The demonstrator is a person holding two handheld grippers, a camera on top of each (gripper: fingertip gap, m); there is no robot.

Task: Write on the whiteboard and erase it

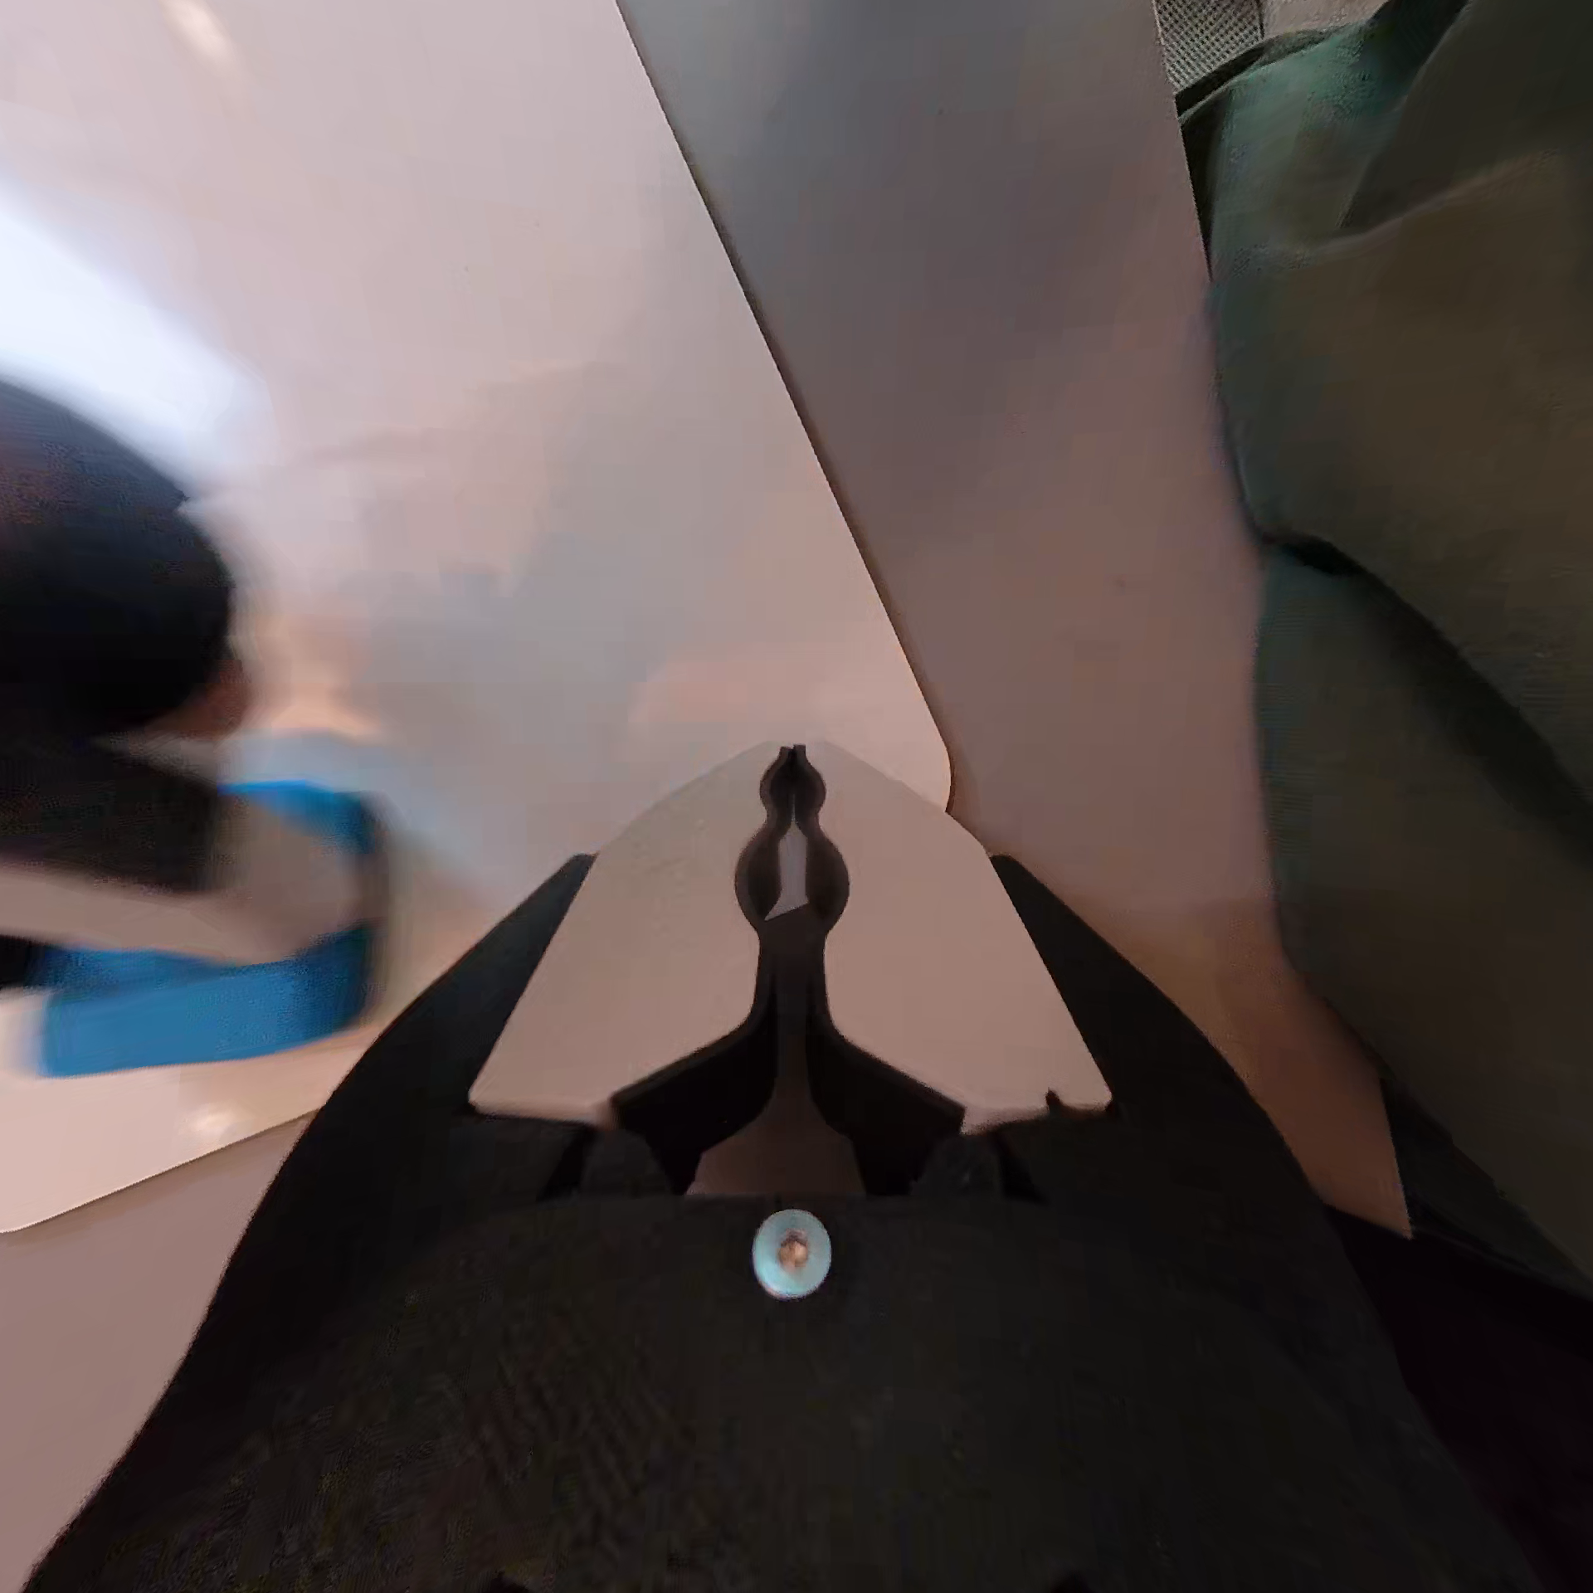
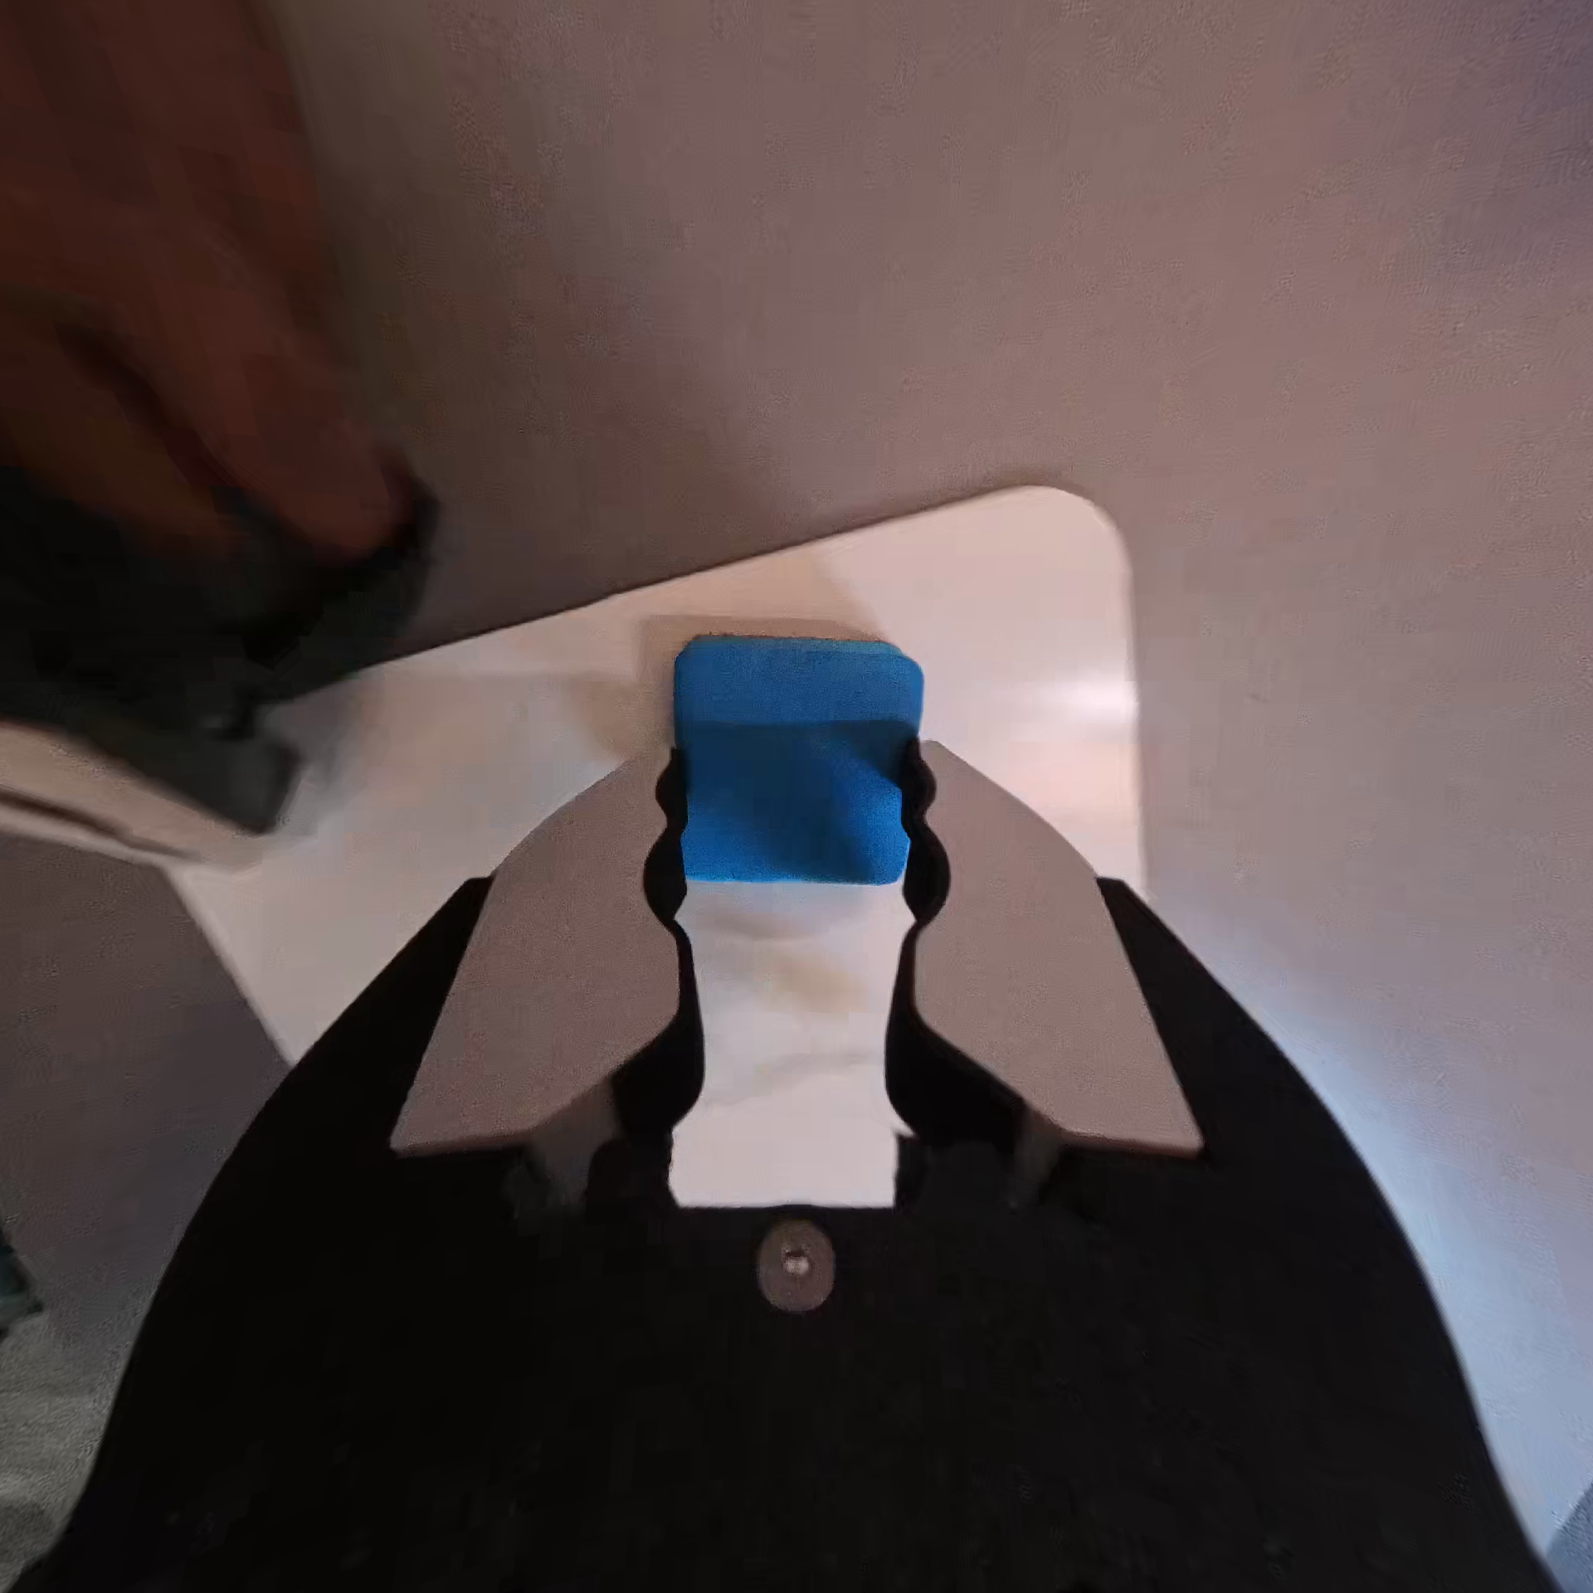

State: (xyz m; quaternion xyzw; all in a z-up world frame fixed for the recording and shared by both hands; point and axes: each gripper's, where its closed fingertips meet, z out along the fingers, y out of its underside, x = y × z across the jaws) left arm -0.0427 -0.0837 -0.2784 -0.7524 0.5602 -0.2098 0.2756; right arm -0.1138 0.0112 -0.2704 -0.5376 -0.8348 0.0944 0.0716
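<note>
The white whiteboard (image 1: 431,431) lies flat on a grey table (image 1: 991,431). My left gripper (image 1: 793,757) is shut with nothing seen between its fingertips, which sit over the board near its rounded corner. My right gripper (image 2: 793,763) is shut on a blue foam eraser (image 2: 797,707), both pads pressed against its sides, and the eraser rests on the whiteboard (image 2: 1034,603) near a corner. In the left wrist view the right gripper with the eraser (image 1: 207,1008) shows as a blur at the left. The left gripper (image 2: 215,690) shows blurred at the left of the right wrist view.
Dark green fabric (image 1: 1422,431) lies beyond the table's right edge. A blurred brown-orange shape (image 2: 129,259) sits behind the left gripper. The grey table (image 2: 862,259) surrounds the board.
</note>
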